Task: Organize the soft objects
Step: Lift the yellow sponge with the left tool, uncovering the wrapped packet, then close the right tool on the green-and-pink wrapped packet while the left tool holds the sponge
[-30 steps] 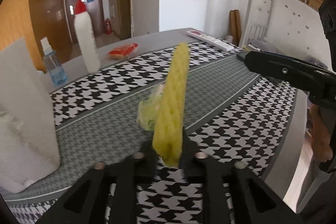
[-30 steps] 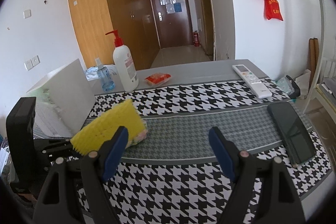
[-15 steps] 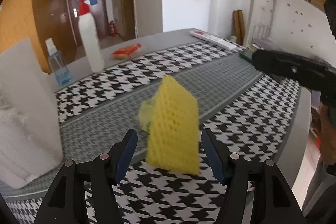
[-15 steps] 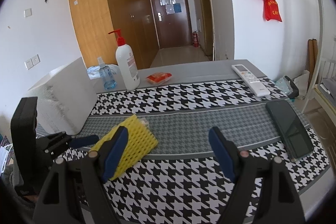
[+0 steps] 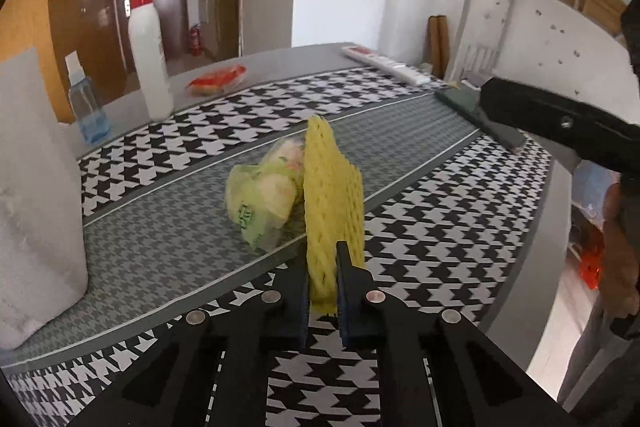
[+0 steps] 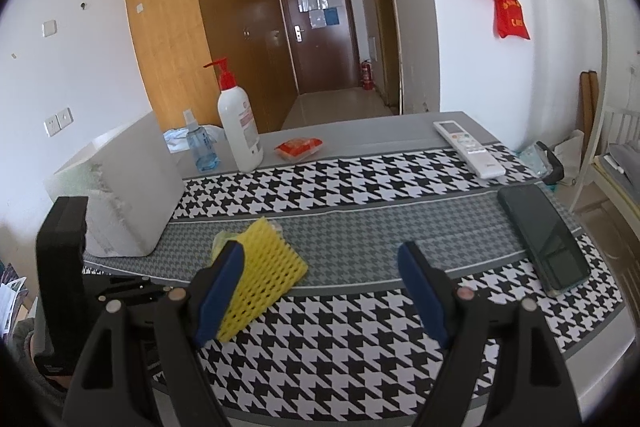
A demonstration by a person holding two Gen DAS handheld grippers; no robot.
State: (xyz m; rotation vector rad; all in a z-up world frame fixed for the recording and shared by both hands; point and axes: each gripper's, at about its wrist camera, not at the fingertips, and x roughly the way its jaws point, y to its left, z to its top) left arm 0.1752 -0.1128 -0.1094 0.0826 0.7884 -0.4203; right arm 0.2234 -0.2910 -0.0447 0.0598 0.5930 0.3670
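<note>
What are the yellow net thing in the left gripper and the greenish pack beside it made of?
Yellow net: looks like soft foam mesh, matte, with open diamond holes; it pinches thin between the left gripper.
Greenish pack: probably thin plastic film, glossy, crinkled and translucent, with pale contents showing through; what is inside is unclear.

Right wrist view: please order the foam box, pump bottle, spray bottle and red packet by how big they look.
1. foam box
2. pump bottle
3. spray bottle and red packet: they look alike, so unranked.
</note>
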